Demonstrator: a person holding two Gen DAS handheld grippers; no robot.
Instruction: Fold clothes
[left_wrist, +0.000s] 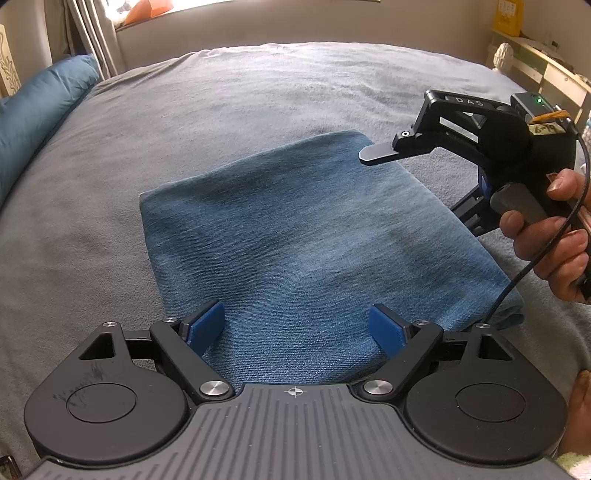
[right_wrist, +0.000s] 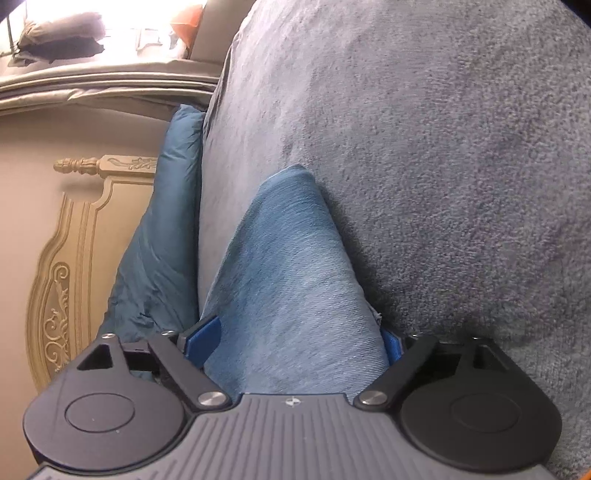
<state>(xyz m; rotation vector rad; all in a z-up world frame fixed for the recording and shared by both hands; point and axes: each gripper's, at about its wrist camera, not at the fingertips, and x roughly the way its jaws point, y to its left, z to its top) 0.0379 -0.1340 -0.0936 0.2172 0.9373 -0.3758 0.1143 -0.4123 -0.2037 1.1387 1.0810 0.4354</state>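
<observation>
Folded denim garment (left_wrist: 295, 240) is laid flat on the grey bed (left_wrist: 221, 103), well apart from the teal pillow (left_wrist: 33, 122). Left tongs (left_wrist: 297, 326) are held wide open over the denim's near edge, nothing gripped. Right tongs (right_wrist: 299, 339) are spread open around the denim's side edge, pads not seen pressing. Likely last tidy-up; the edges should be squared and the fold left undisturbed.

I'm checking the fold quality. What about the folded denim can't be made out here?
- Folded blue denim garment, near edge: left wrist view, hidden behind the left gripper body.
- Its right edge: partly hidden by the right gripper and hand.
- Right wrist view: near end hidden by the gripper body; layers underneath unseen.
</observation>
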